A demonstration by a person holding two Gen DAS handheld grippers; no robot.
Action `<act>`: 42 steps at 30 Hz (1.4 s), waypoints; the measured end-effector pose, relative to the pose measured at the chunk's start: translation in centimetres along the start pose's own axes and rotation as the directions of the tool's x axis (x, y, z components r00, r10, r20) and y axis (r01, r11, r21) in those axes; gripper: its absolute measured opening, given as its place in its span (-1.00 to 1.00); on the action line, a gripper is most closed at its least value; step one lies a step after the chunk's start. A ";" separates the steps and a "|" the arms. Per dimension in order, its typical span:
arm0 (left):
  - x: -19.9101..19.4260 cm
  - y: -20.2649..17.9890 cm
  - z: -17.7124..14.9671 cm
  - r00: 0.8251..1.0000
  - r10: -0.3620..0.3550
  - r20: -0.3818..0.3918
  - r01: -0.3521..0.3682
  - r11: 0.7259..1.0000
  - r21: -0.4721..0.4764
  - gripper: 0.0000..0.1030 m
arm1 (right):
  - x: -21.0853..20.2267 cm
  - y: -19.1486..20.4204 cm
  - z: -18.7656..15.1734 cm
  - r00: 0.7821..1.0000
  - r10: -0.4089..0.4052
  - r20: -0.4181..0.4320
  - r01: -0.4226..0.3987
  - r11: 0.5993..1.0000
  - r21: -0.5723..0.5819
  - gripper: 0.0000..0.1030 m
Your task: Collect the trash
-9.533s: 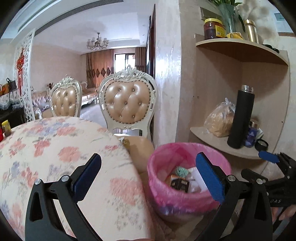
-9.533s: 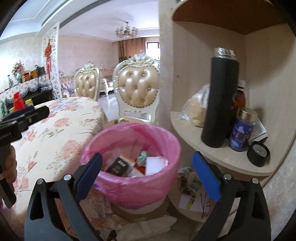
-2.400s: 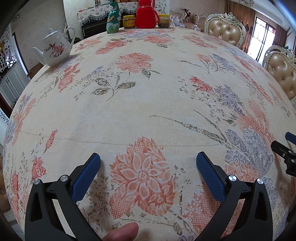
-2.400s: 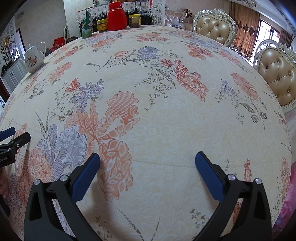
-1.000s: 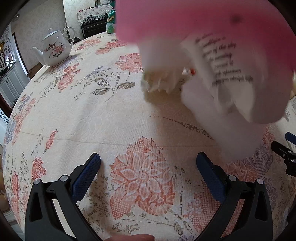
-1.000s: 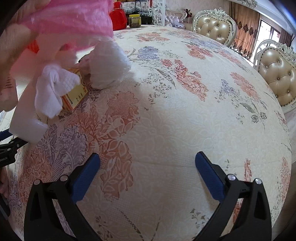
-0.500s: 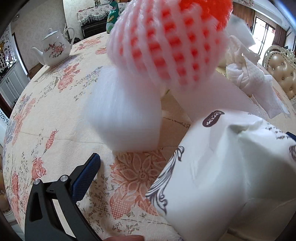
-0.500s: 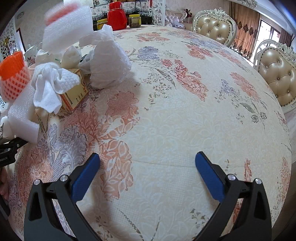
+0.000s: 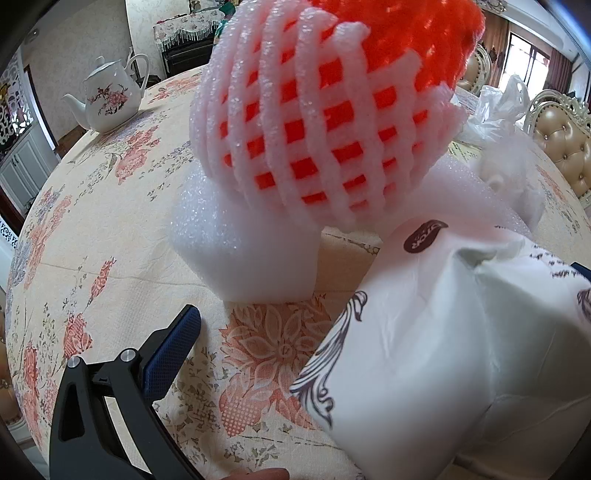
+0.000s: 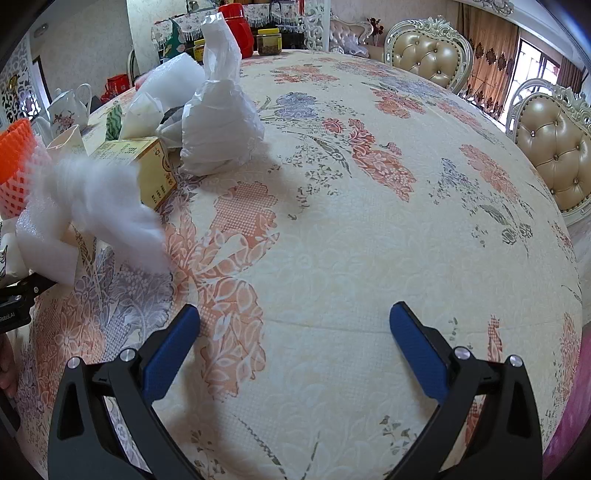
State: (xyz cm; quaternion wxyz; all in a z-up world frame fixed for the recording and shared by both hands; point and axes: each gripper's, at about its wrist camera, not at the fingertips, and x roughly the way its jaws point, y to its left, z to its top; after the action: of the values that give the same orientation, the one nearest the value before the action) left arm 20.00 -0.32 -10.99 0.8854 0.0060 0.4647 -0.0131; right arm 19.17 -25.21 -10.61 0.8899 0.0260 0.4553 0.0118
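Several scraps crowd the left gripper [image 10: 22, 291]: foam net [image 9: 325, 122], foam block [image 9: 243, 247], tissue pack [image 9: 443, 354]; its jaw state is hidden. Right gripper [image 10: 295, 325] gapes empty over bare tablecloth [image 10: 369, 221].

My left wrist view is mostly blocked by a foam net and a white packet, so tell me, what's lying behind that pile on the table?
Observer: A yellow box lies there, and a knotted white plastic bag stands upright just past it.
Operator: Is the right gripper carrying anything?
Observer: No. The right gripper is open and empty. It is above a bare stretch of the floral tablecloth, apart from the trash.
Operator: Anything at the far edge of the table?
Observer: A red jar and a glass jar with a yellow lid stand there, well beyond the bag.
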 end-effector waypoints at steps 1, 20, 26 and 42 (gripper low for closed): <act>-0.1 0.0 -0.1 1.000 0.002 0.000 -0.002 1.000 -0.001 0.88 | 0.0 0.0 0.0 1.000 0.000 0.000 0.000 1.000 0.000 0.93; -13.3 -5.0 -7.1 0.876 -0.066 0.478 0.018 0.994 0.105 0.87 | -10.4 0.6 -6.1 0.943 0.043 0.329 -0.037 0.999 -0.025 0.91; -13.2 -6.0 -7.5 0.895 -0.107 0.432 0.045 0.987 0.151 0.87 | -13.5 1.4 -8.7 0.919 0.009 0.395 0.009 0.999 -0.044 0.91; -14.1 -3.9 -7.9 0.882 -0.052 0.468 0.013 0.996 0.086 0.87 | -13.0 3.0 -8.7 0.925 0.030 0.378 -0.012 0.999 -0.052 0.91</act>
State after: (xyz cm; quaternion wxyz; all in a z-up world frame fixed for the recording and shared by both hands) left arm 5.42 -3.80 -3.87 0.9702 0.0305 0.2353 -0.0480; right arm 4.53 -22.53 -4.96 0.9613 0.0111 0.2741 0.0271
